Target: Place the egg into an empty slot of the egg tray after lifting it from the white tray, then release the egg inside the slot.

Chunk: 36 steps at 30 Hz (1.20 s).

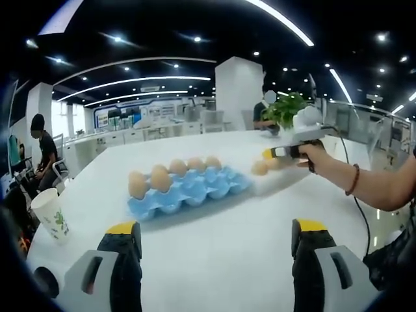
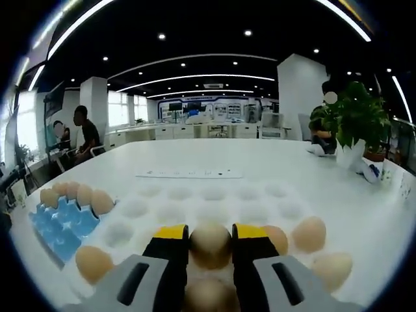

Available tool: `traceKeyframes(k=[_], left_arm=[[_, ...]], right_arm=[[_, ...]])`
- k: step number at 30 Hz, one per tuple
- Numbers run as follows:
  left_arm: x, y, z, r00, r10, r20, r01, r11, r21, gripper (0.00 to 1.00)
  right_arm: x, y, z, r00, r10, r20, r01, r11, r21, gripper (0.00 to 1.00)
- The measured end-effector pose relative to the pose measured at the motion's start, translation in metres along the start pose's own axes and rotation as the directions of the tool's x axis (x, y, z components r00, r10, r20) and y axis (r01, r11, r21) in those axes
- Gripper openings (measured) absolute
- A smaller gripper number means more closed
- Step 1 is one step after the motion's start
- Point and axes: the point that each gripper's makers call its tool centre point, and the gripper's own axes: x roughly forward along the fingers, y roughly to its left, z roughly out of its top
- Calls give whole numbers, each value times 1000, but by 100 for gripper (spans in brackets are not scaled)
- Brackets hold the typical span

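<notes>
In the right gripper view my right gripper (image 2: 210,244) has its yellow-tipped jaws closed around a brown egg (image 2: 210,244) over the white tray (image 2: 214,201), which holds other eggs such as one at the right (image 2: 309,233) and one at the left (image 2: 93,263). The blue egg tray (image 2: 62,224) lies at the left with several eggs along its far row. In the left gripper view my left gripper (image 1: 216,239) stands open over the bare table, in front of the blue egg tray (image 1: 188,190). The right gripper (image 1: 286,153) is held by a hand at the white tray (image 1: 276,175).
A paper cup (image 1: 53,214) stands at the table's left edge. A potted plant (image 2: 354,123) sits on the table at the far right, with a paper strip (image 2: 188,173) beyond the white tray. People sit at the far side and at a desk to the left.
</notes>
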Motion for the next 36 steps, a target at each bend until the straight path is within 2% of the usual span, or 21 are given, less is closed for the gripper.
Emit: traceKeyframes(k=[7,10,21,36], left_arm=[[4,-2,2,1000,-8,-1,8,1000,6,98],[4,-3,3,1000,-10,-1,10,1000,9,98],[1,-2,4,1000,-7,3,7,1000,8,98],[0,-1,5,1000,-6,5,6,1000,15,98]], right_arm=[[-6,10,24,999,20,49,-19,1000,-24,26],[-7,13,27,998,28,53,-27,999,-26,26],[-5,33,28,996,73,45,-72,997,-28,26],[2,86,28,985,169,34,-167,984,-56,27]])
